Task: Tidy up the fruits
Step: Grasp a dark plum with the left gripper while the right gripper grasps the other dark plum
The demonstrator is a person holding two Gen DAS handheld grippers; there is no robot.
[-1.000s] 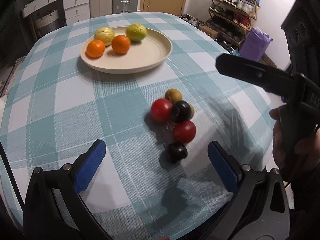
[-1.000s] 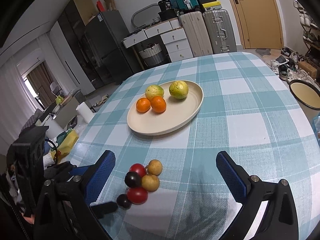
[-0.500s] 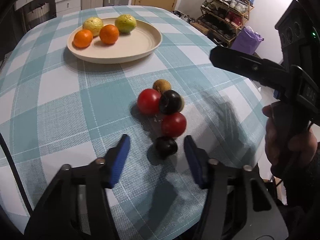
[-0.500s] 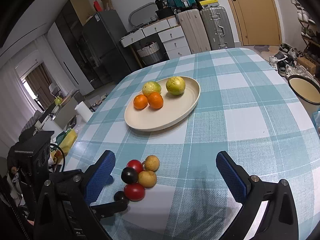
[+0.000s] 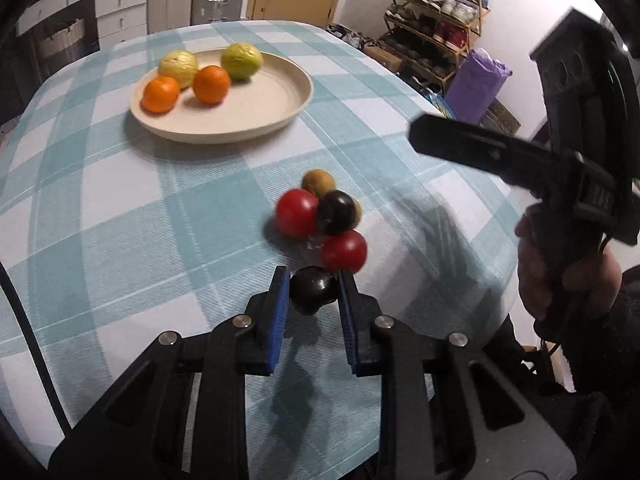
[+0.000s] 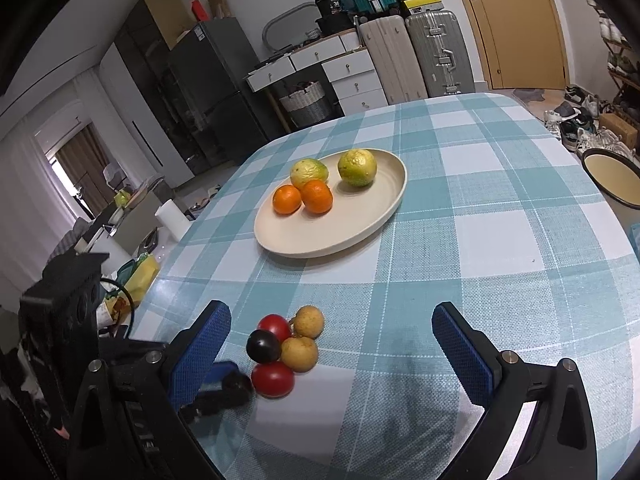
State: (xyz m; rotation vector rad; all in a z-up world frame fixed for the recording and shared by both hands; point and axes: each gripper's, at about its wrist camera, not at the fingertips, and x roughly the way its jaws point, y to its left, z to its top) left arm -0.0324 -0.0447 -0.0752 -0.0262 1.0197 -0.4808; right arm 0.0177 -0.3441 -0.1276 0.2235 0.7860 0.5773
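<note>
From the left wrist view, the left tool (image 5: 313, 294) is clamped on a dark plum (image 5: 312, 289), its blue pads pressing the fruit from both sides near the front edge of the checked tabletop (image 5: 120, 208). Just beyond it lie a red tomato (image 5: 344, 251), a second dark plum (image 5: 336, 213), another red tomato (image 5: 297, 213) and a brown fruit (image 5: 317, 181), all bunched together and touching. Farther back a cream plate (image 5: 276, 100) carries two oranges (image 5: 211, 84) and two yellow-green fruits (image 5: 241, 61). On the right a hand (image 5: 560, 276) grips the handle of the other tool.

From the right wrist view, the right tool (image 6: 328, 344) hangs above the tabletop with its blue pads spread wide and nothing between them. The cluster of small fruit sits just beside its left pad (image 6: 200, 352), where the left tool's tip closes on the dark plum (image 6: 237, 384). The plate (image 6: 320, 236) lies well apart, farther back.
</note>
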